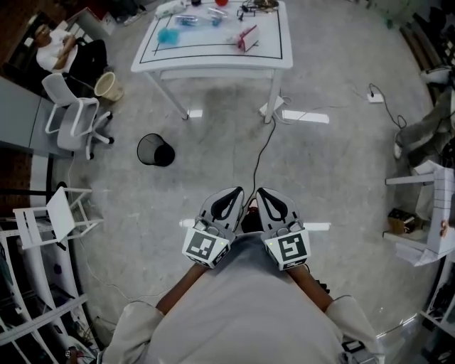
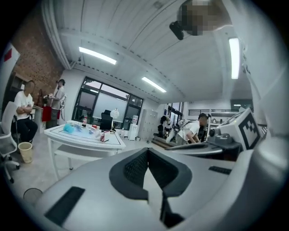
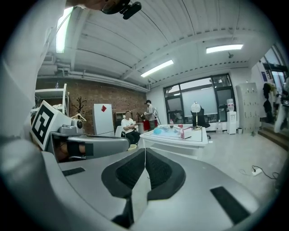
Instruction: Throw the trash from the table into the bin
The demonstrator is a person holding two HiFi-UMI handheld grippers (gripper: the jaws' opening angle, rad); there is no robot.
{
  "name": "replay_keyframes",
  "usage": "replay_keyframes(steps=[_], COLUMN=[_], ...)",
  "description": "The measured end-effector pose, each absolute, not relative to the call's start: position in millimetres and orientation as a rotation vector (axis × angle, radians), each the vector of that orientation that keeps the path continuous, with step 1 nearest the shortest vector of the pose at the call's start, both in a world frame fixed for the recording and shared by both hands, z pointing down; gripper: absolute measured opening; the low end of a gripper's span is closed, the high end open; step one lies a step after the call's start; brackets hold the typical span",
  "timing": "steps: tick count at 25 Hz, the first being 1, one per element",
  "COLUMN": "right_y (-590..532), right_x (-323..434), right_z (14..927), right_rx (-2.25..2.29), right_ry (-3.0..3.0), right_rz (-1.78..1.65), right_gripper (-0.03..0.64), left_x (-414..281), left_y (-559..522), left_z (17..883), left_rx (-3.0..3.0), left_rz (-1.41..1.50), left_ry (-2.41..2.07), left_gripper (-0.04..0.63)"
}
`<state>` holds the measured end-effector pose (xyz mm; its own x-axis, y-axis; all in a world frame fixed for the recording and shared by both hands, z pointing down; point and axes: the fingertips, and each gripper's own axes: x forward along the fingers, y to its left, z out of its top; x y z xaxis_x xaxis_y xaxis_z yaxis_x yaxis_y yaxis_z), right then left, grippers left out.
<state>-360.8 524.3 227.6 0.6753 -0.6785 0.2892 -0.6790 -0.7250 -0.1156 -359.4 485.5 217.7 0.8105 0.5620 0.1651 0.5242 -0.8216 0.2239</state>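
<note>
A white table [image 1: 213, 58] stands far ahead, at the top of the head view, with trash on it: a blue crumpled piece [image 1: 168, 35], a clear plastic bottle [image 1: 188, 20] and a red-and-white carton [image 1: 247, 38]. A black mesh bin [image 1: 155, 150] sits on the floor to the table's near left. My left gripper [image 1: 232, 193] and right gripper [image 1: 264, 194] are held side by side close to my body, well short of the table, both shut and empty. The same table [image 2: 86, 135] [image 3: 178, 134] is small and distant in both gripper views.
A white office chair [image 1: 75, 117] and a beige bucket [image 1: 108, 87] stand left of the table, beside a seated person [image 1: 53, 44]. A black cable [image 1: 264, 146] runs across the floor from the table toward me. White racks [image 1: 50, 220] line the left, shelving [image 1: 426, 213] the right.
</note>
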Motion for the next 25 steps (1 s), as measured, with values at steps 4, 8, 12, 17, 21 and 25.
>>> replay_keyframes(steps=[4, 8, 12, 17, 21, 25], right_y=[534.4, 544.3, 549.8, 549.7, 536.7, 526.8], right_x=[-337.0, -321.9, -308.6, -293.9, -283.3, -258.0], right_z=[235.6, 231.1, 228.5, 234.8, 239.1, 241.4], right_rx=[2.878, 2.899, 2.906, 2.932, 2.907, 2.882], right_ry=[-1.227, -1.246, -1.256, -1.251, -1.270, -1.228], right_rz=[0.508, 0.506, 0.495, 0.529, 0.546, 0.539], right_gripper=[0.020, 0.020, 0.020, 0.020, 0.020, 0.020], left_x=[-338.8, -317.2, -304.7, -293.3, -284.9, -261.0], left_y=[507.8, 504.8, 511.9, 510.2, 506.6, 502.3], left_z=[226.2, 219.2, 213.9, 222.1, 238.9, 248.2], left_rx=[2.839, 2.862, 2.879, 2.864, 2.894, 2.906], left_rz=[0.358, 0.361, 0.361, 0.407, 0.492, 0.489], left_ry=[0.911, 0.860, 0.861, 0.861, 0.899, 0.975], left_gripper=[0.005, 0.006, 0.006, 0.005, 0.006, 0.005])
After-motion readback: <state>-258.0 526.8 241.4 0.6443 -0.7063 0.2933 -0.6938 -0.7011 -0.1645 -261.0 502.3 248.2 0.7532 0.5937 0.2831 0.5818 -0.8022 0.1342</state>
